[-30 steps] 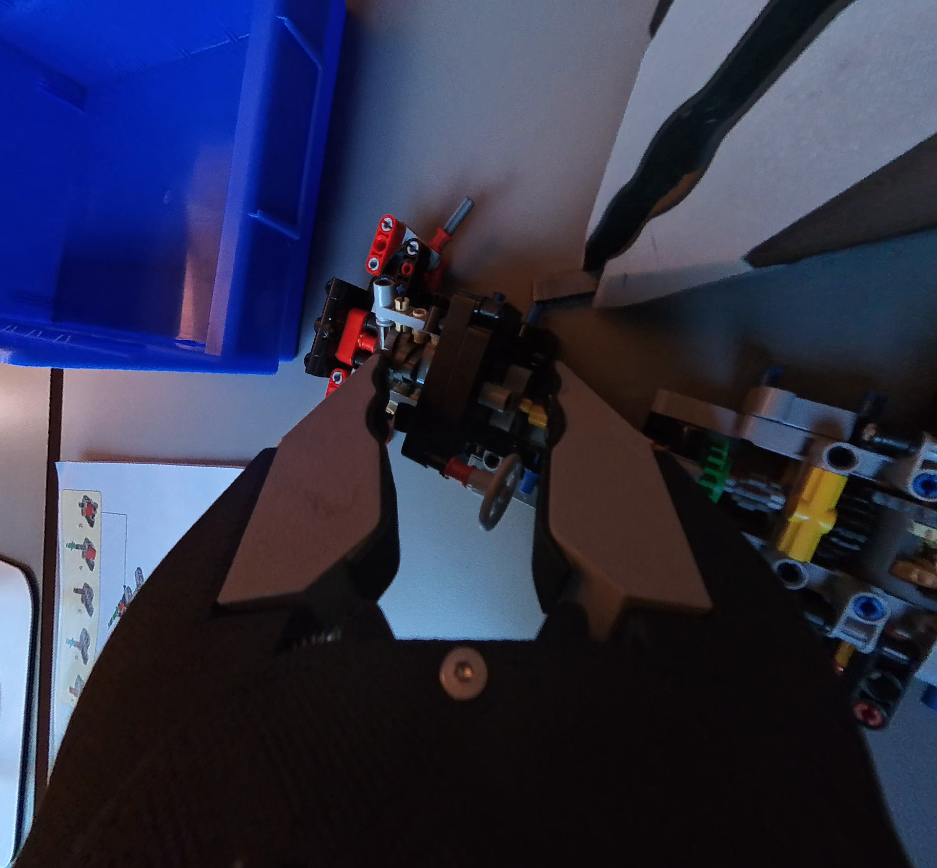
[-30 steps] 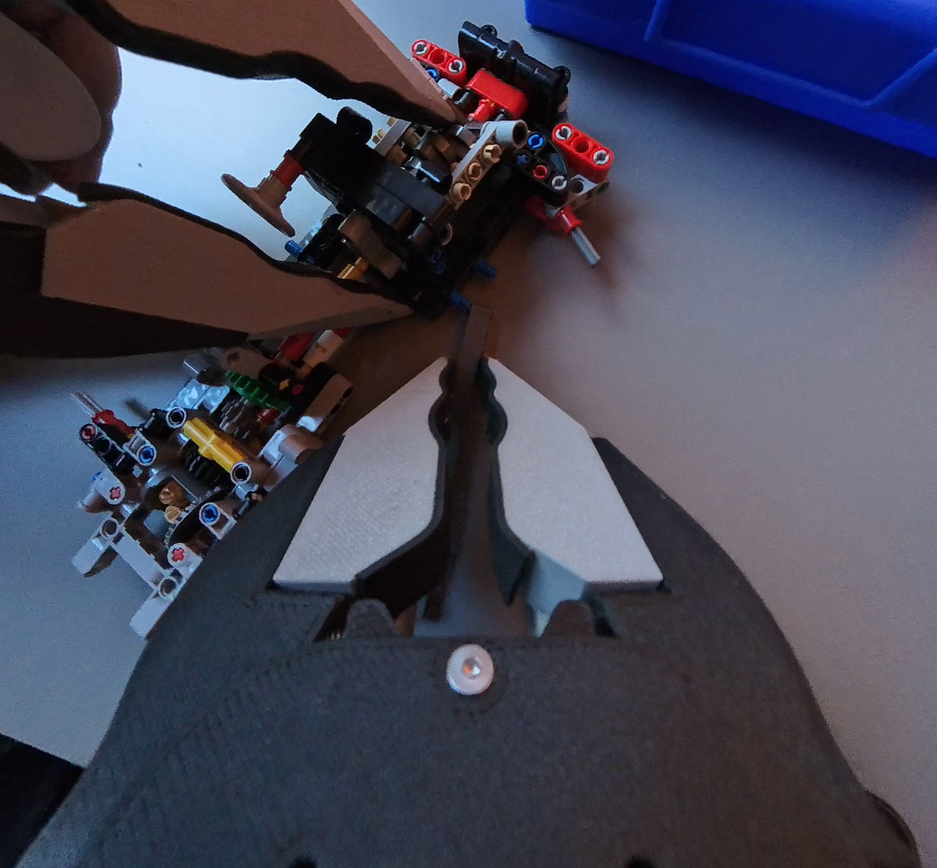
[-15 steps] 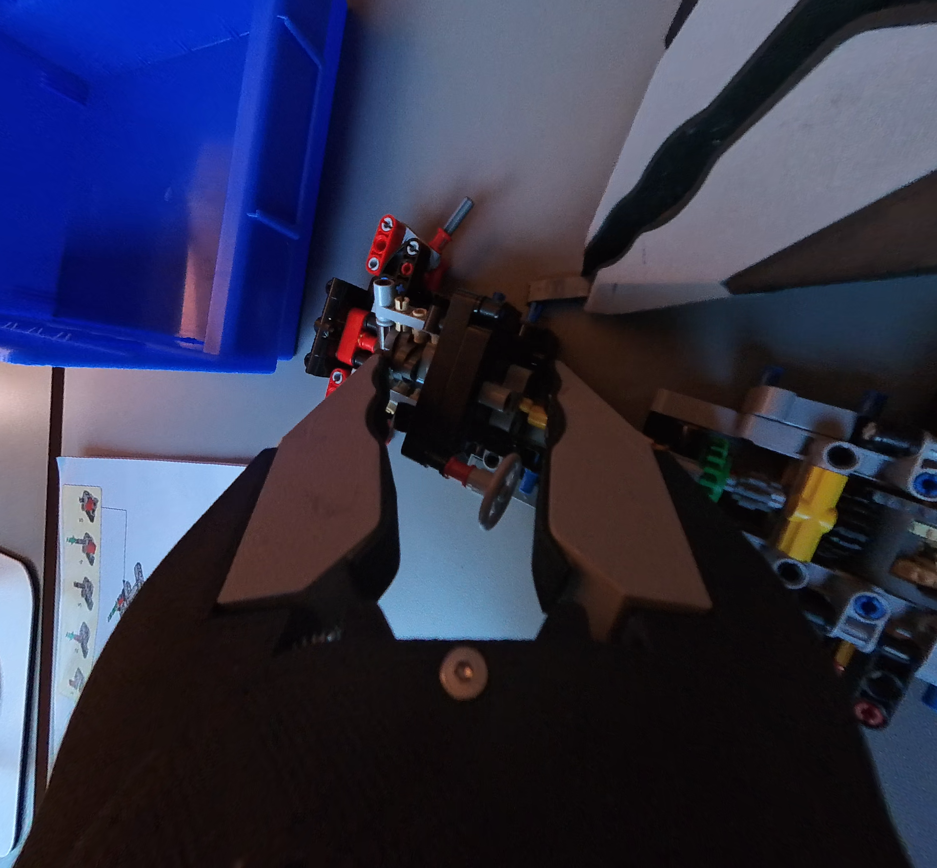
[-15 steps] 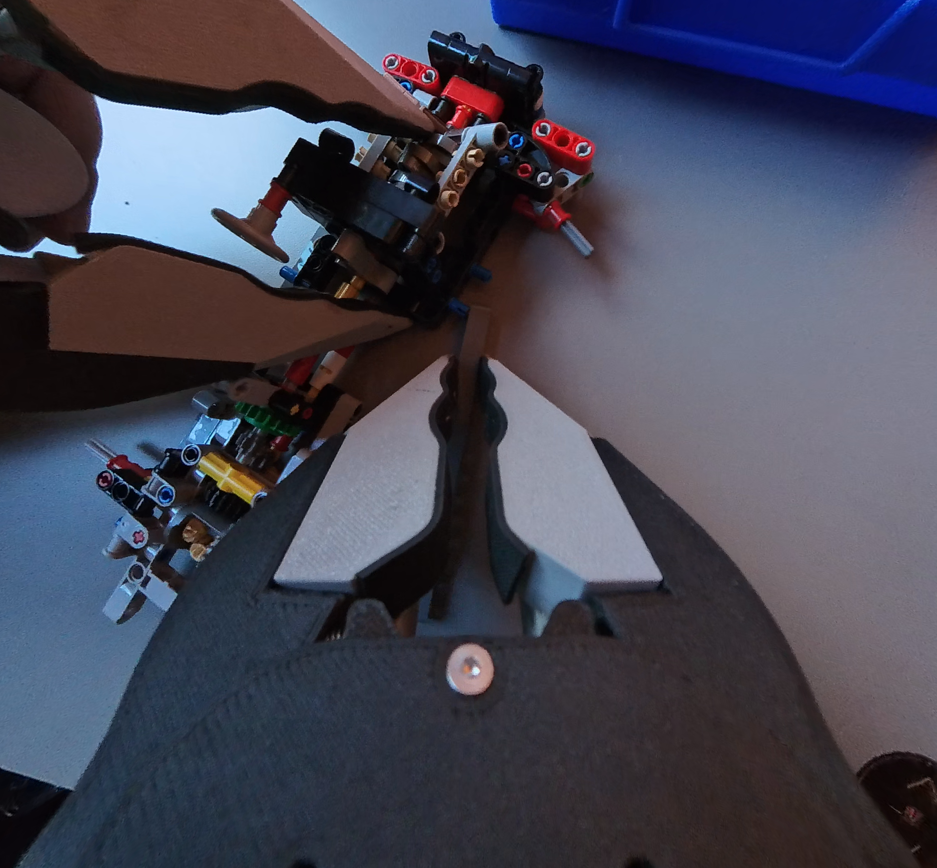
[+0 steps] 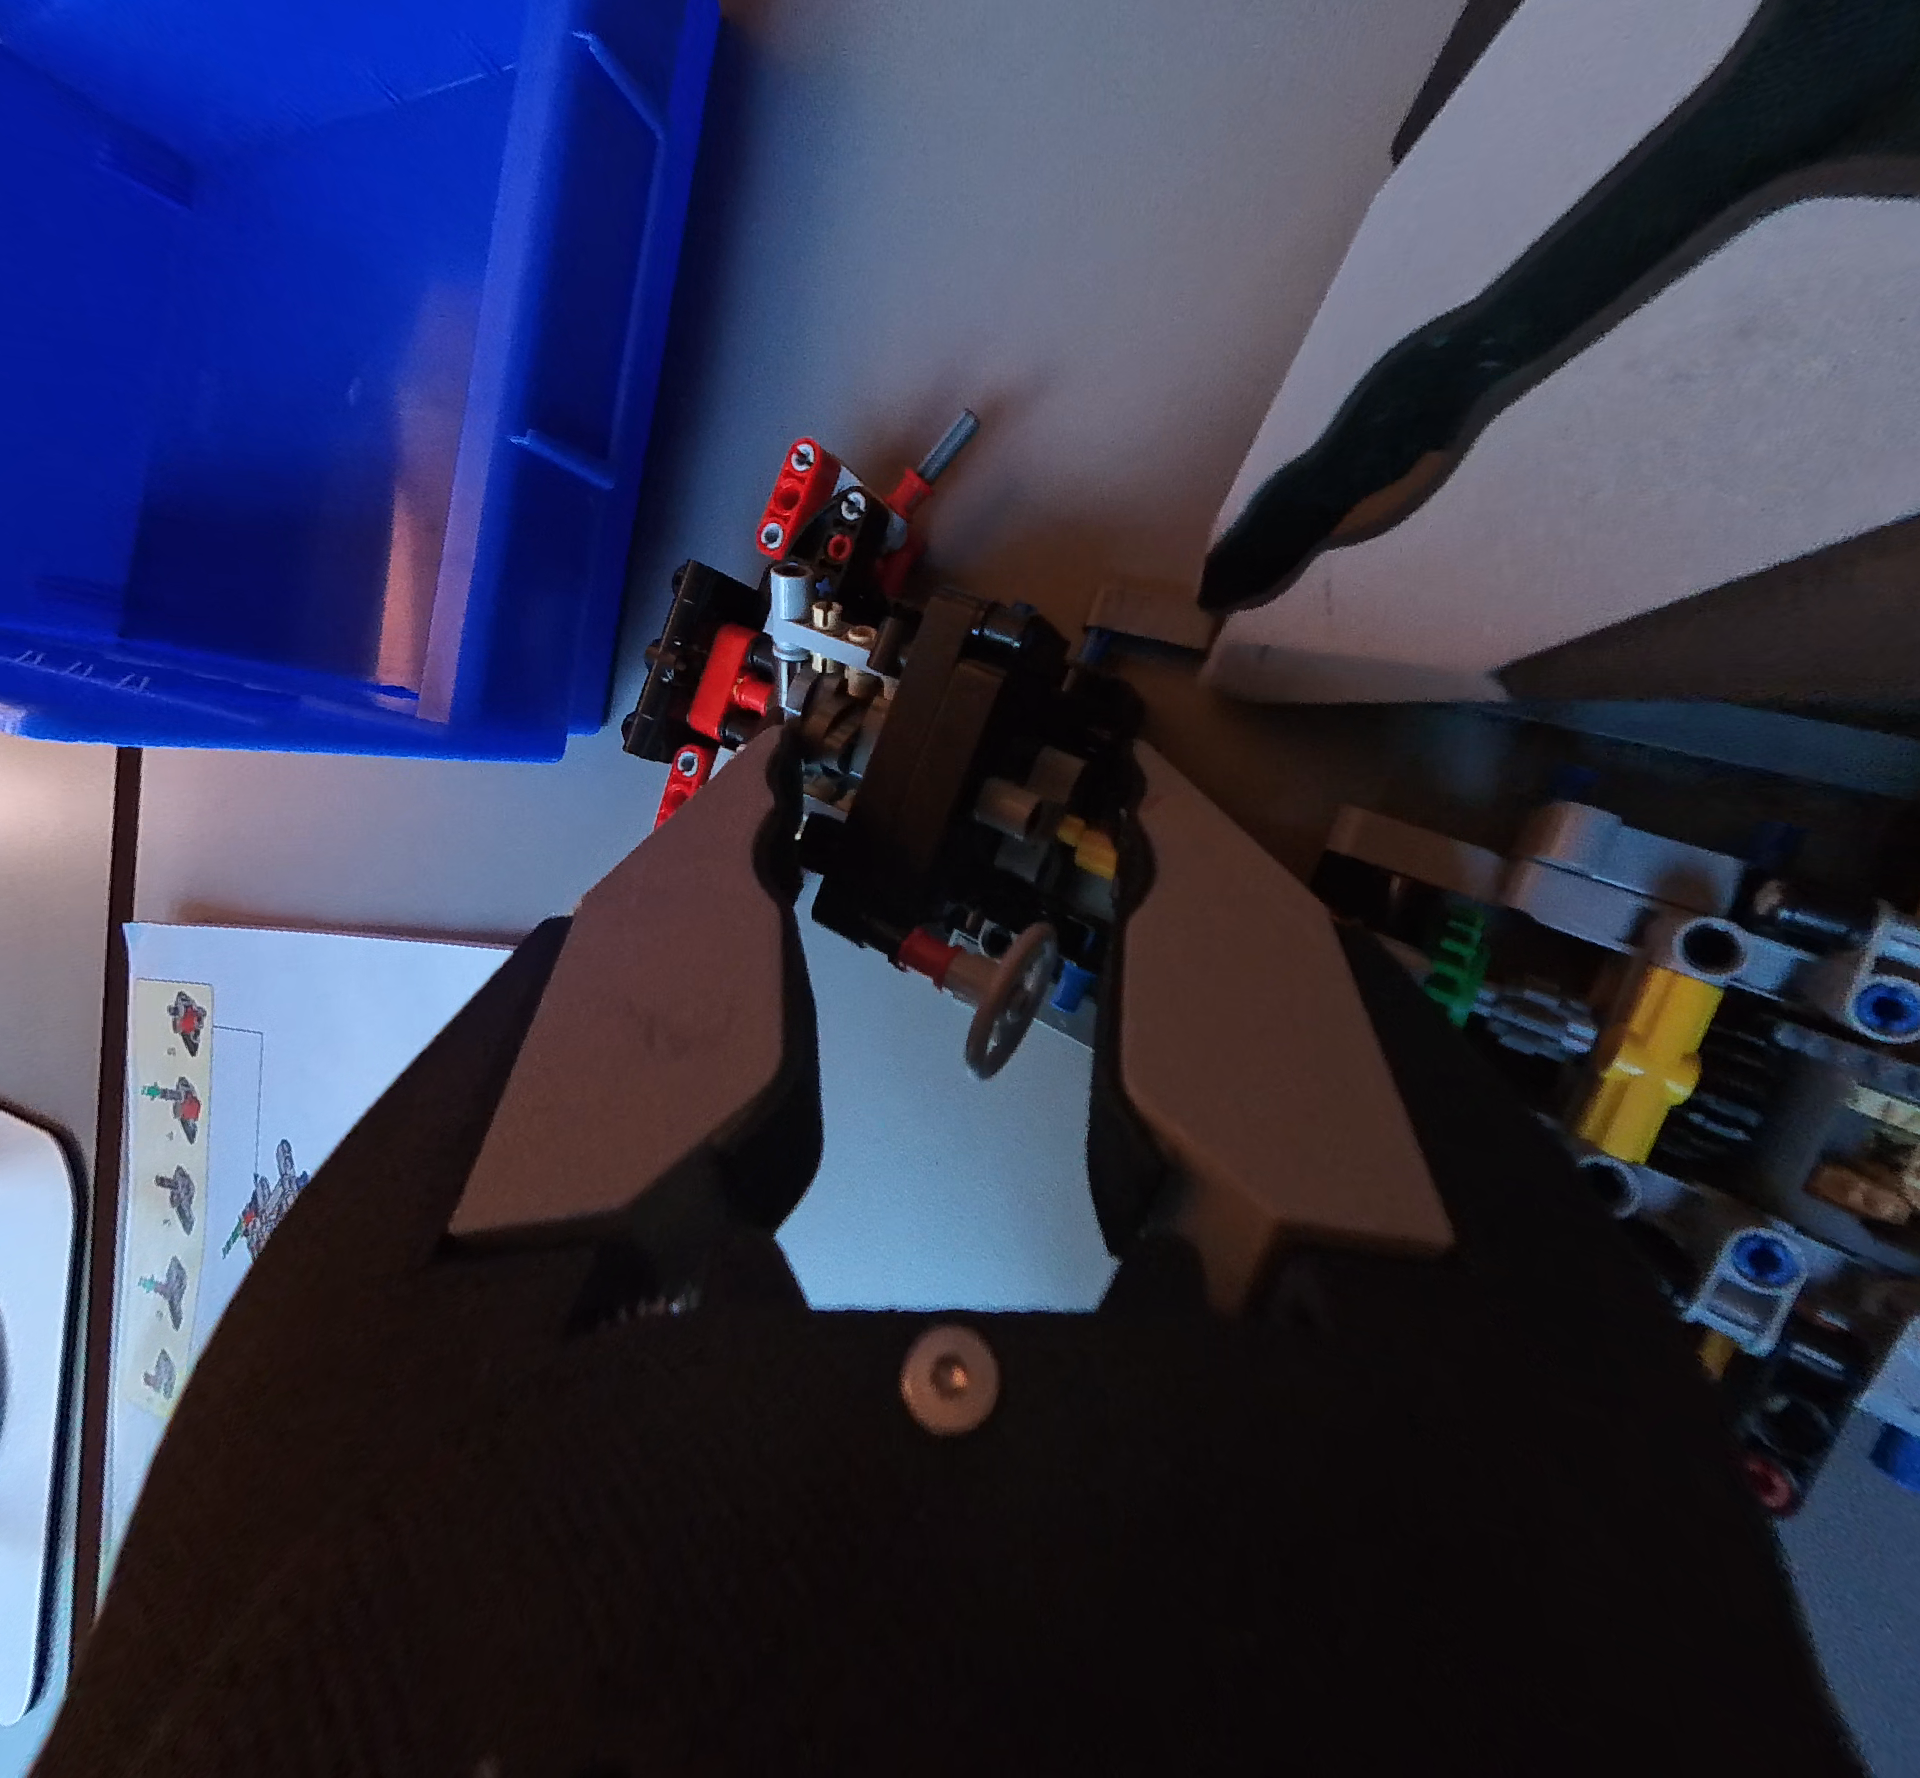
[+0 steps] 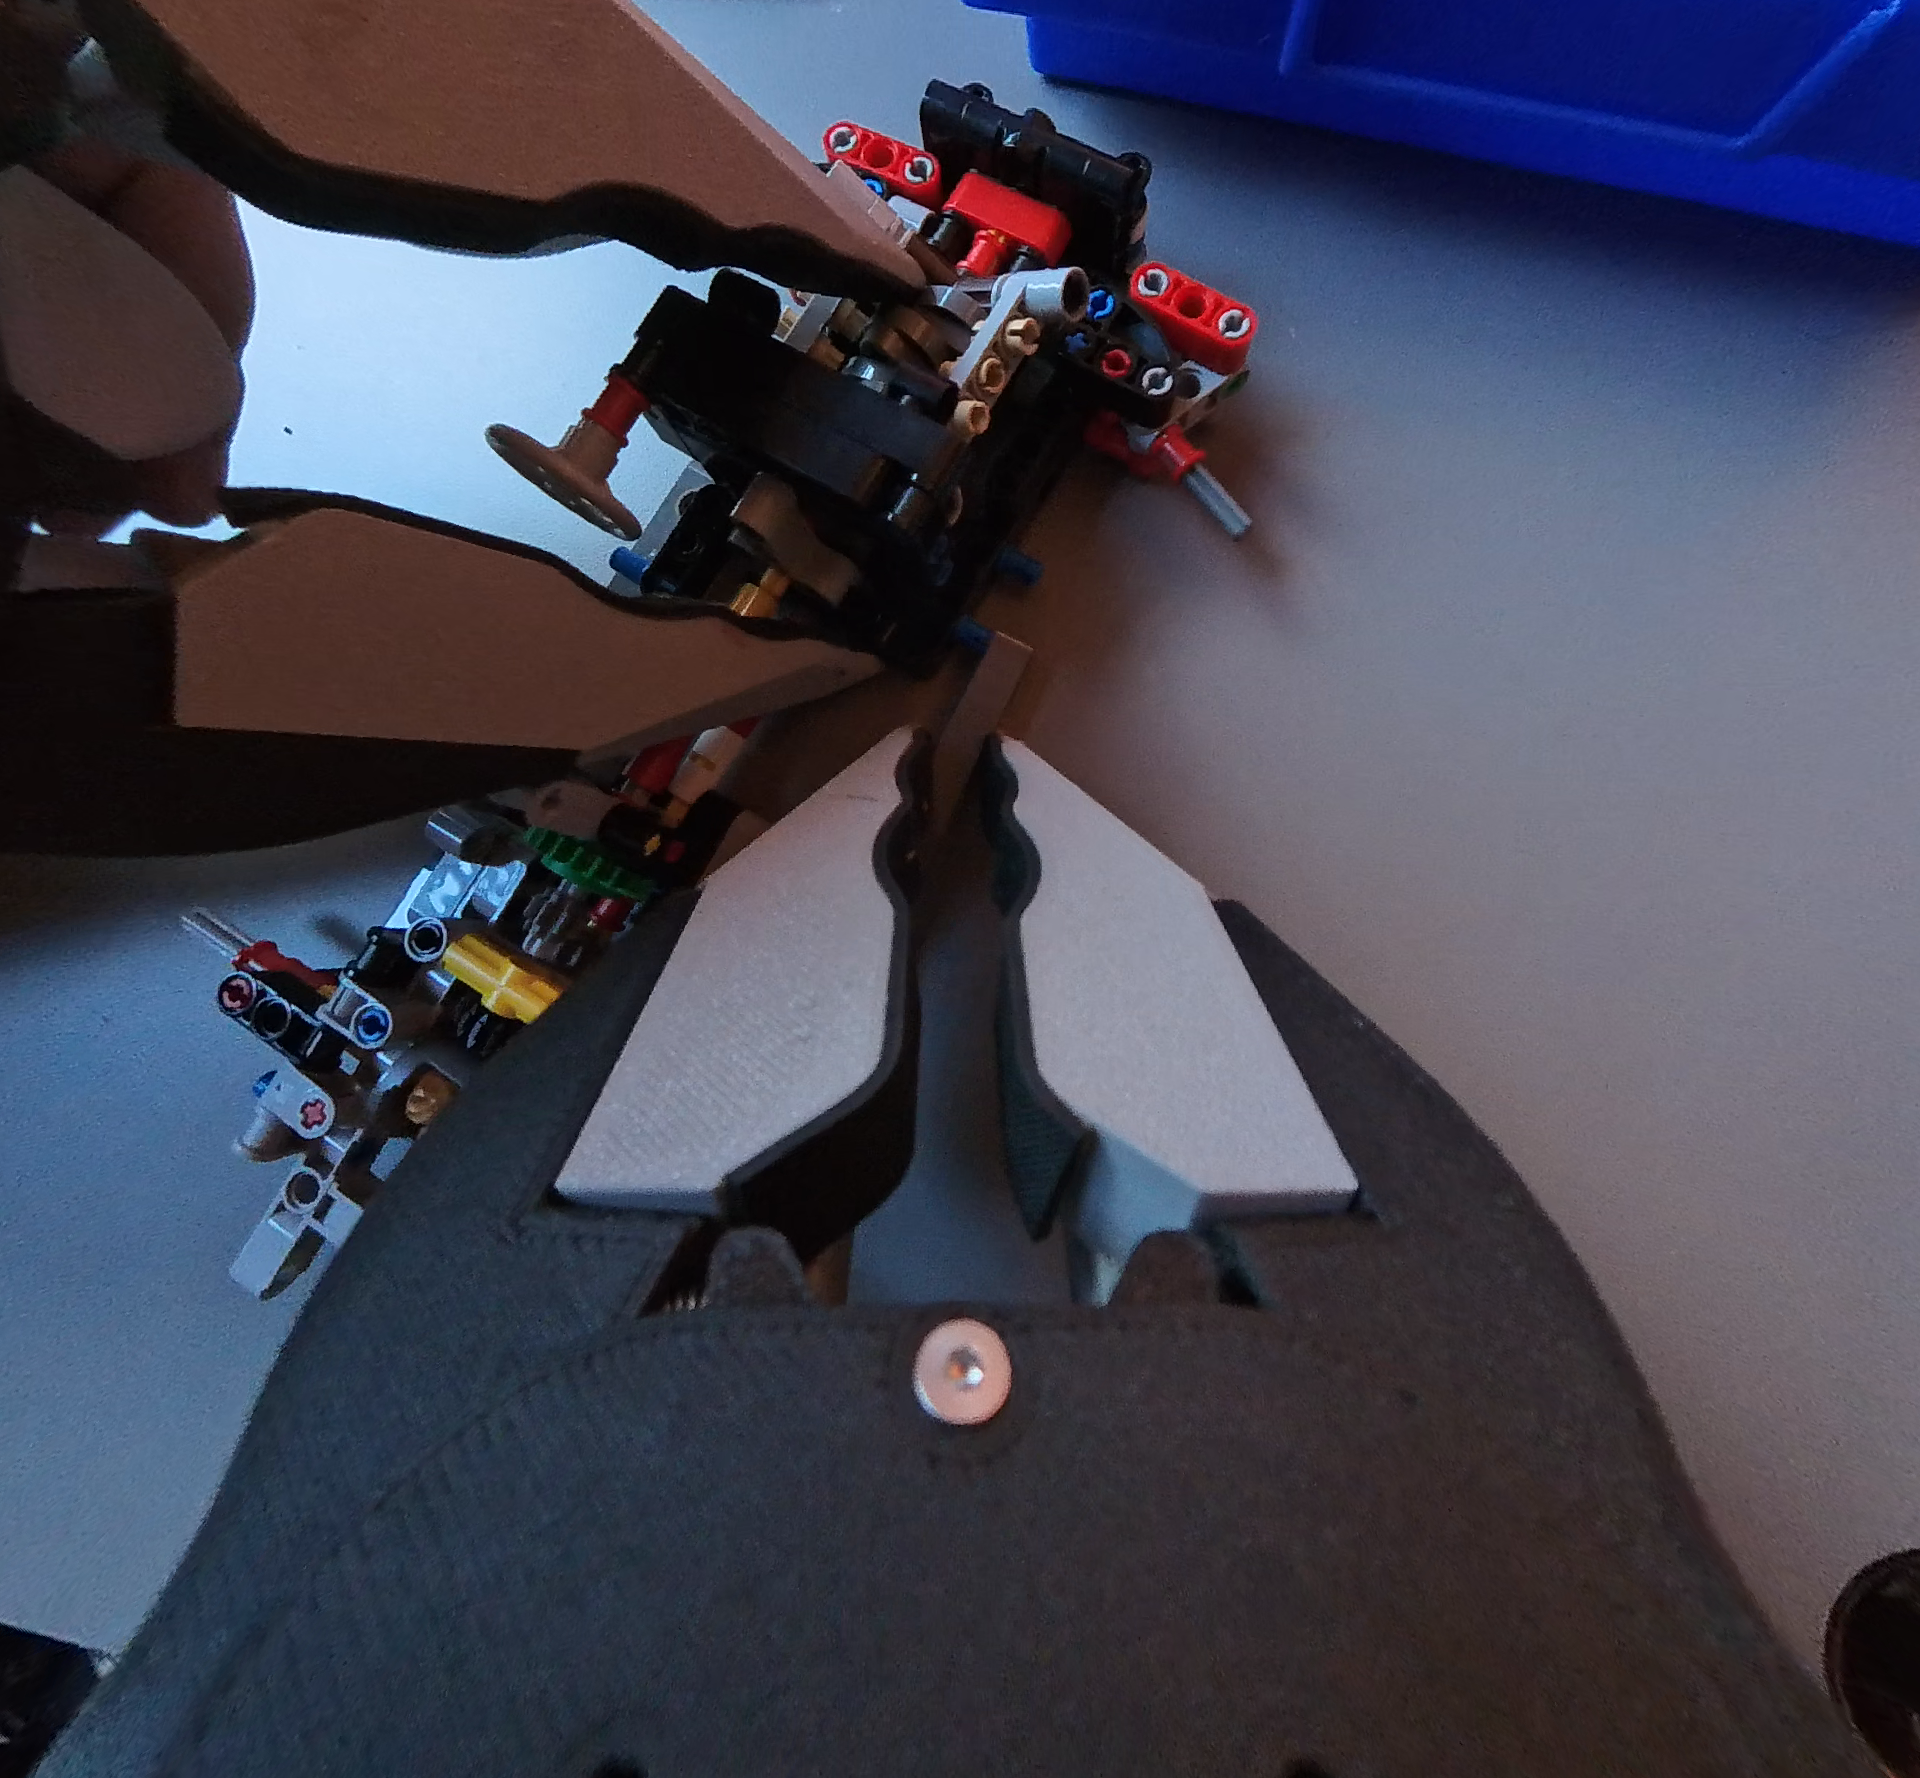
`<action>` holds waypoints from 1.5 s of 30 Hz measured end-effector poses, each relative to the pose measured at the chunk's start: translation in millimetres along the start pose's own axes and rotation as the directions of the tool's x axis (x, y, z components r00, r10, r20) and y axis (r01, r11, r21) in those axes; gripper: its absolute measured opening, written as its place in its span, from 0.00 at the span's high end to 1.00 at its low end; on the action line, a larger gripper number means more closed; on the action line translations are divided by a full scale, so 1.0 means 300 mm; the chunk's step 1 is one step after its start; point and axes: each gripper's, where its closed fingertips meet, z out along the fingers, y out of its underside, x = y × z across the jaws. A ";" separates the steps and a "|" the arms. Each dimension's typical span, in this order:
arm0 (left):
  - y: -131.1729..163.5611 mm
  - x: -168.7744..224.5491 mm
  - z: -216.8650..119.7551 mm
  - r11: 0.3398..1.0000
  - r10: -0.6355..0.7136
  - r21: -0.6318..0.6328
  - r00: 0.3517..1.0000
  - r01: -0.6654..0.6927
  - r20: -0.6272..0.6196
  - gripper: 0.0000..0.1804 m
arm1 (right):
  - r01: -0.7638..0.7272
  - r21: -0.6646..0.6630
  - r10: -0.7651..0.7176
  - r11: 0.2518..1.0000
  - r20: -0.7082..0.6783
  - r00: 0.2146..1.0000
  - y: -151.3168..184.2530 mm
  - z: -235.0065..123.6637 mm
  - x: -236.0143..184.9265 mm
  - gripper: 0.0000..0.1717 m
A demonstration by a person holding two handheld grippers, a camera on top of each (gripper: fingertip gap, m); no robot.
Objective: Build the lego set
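Between the left gripper's (image 5: 961, 793) jaws sits a black-and-red brick assembly (image 5: 914, 741), clamped, beside a blue bin (image 5: 312, 326) on the table (image 5: 1039, 170). Right view: right gripper (image 6: 951, 752) jaws pinch a grey beam (image 6: 982, 689) touching the assembly's blue pin (image 6: 971, 632).

The bin (image 5: 312, 326) is solid blue. The brick assembly (image 5: 935, 741) mixes black, red, grey and tan, while a second one (image 5: 1662, 1084) shows yellow, green and blue.
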 end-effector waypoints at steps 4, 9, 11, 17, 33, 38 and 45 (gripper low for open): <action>0.000 0.000 0.000 1.000 0.000 0.001 1.000 0.000 0.003 0.68 | -0.015 -0.010 0.016 1.000 0.091 0.996 -0.002 -0.001 -0.002 0.96; 0.005 -0.012 0.004 1.000 -0.012 0.004 1.000 0.012 0.010 0.68 | -0.070 -0.006 0.069 0.998 0.255 0.964 -0.014 0.004 -0.005 0.96; 0.004 -0.012 0.004 1.000 -0.015 0.006 1.000 0.015 0.009 0.68 | 0.021 0.000 -0.020 1.000 0.218 0.976 -0.013 0.005 -0.006 0.96; 0.004 -0.012 0.004 1.000 -0.023 0.002 1.000 0.023 0.016 0.68 | 0.247 -0.076 -0.242 0.966 0.075 0.967 -0.011 0.013 -0.006 0.96; 0.023 -0.029 -0.002 0.996 -0.082 0.039 0.997 0.082 0.014 0.68 | -0.078 -0.038 0.087 0.996 0.422 0.902 -0.039 0.027 -0.021 1.00; 0.028 -0.034 -0.004 0.994 -0.095 0.055 0.995 0.093 0.028 0.68 | -0.066 0.003 0.060 0.998 0.393 0.918 -0.046 0.034 -0.021 1.00; 0.032 -0.040 -0.004 0.994 -0.094 0.056 0.995 0.092 0.030 0.68 | 0.021 0.034 -0.032 0.999 0.374 0.927 -0.052 0.039 -0.025 1.00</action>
